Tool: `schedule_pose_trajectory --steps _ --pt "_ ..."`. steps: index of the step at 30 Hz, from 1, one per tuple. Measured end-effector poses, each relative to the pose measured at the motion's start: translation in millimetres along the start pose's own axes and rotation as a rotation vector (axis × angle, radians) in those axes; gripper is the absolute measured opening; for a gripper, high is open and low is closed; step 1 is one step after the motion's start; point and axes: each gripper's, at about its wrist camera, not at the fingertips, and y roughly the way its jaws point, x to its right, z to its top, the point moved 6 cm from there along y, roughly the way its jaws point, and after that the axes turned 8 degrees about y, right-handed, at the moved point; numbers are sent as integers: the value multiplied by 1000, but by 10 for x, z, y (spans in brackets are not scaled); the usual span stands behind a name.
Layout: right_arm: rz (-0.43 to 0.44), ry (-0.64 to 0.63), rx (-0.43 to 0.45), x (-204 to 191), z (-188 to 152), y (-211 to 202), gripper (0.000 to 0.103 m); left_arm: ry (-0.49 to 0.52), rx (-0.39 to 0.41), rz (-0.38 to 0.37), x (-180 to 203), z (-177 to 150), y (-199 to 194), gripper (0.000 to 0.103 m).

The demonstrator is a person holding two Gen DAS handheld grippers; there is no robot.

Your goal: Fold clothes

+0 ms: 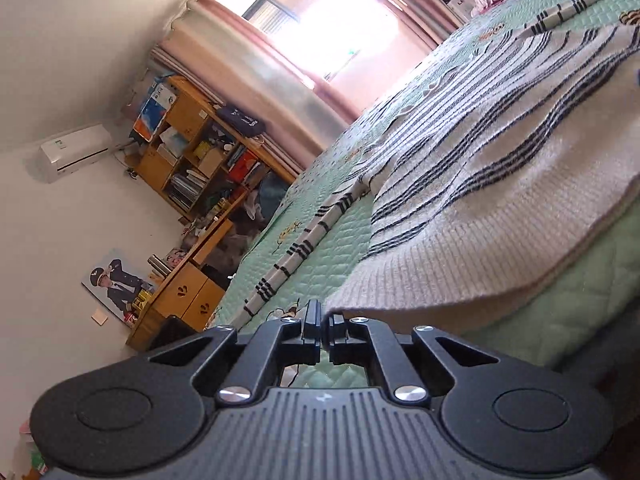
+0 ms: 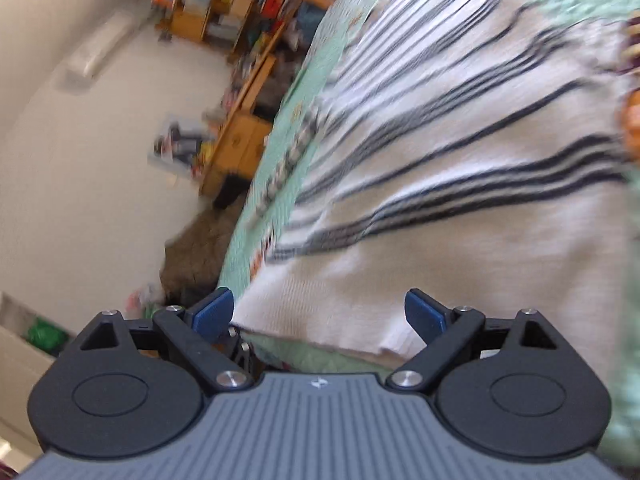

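**Striped sweater on the bed, one gripper closed at its hem, the other wide**

The left gripper [image 1: 322, 326] sits at the bottom centre of its frame with its jaws together. The ribbed hem corner of the cream sweater [image 1: 480, 184] lies right at the fingertips, but whether any cloth is pinched between them cannot be told. The sweater, crossed by groups of dark stripes, spreads from the lower middle of the frame up to the right edge, lying on a mint-green quilted bedspread [image 1: 340, 232]. A striped sleeve [image 1: 304, 240] runs along the bedspread to the left of the body.

In the upper left of that view stand a wooden shelf unit [image 1: 200, 152] full of books and boxes, an air conditioner [image 1: 76, 152] on the wall, and pink curtains [image 1: 256, 64] beside a bright window.

The right gripper [image 2: 320, 316] has its jaws well apart, its blue pads [image 2: 214, 310] clear of the cloth. Its view is blurred; the sweater fills the right half of the frame, its hem edge just ahead of the fingers.
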Motion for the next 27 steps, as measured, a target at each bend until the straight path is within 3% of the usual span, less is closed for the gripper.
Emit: schedule_pose_trajectory --steps 2,6,9,11,15,19,27 --pt "13 46 79 63 76 -260 93 -7 -2 -6 -24 -6 5 4" --pt "-136 -124 189 12 80 -709 93 13 -16 -28 31 -12 72 4" --pt "-412 -453 193 -93 -124 -807 93 20 -37 -47 81 -25 116 4" --pt "-553 -627 164 -62 -313 -845 93 12 -50 -59 85 -34 127 4" --pt "-724 -869 109 20 -585 -734 93 11 -63 -75 74 -35 132 5" --pt "-823 -948 104 119 -602 -652 93 27 -62 -78 97 -35 99 8" --pt "-855 -940 121 165 -523 -630 93 29 -76 -79 112 -36 104 10"
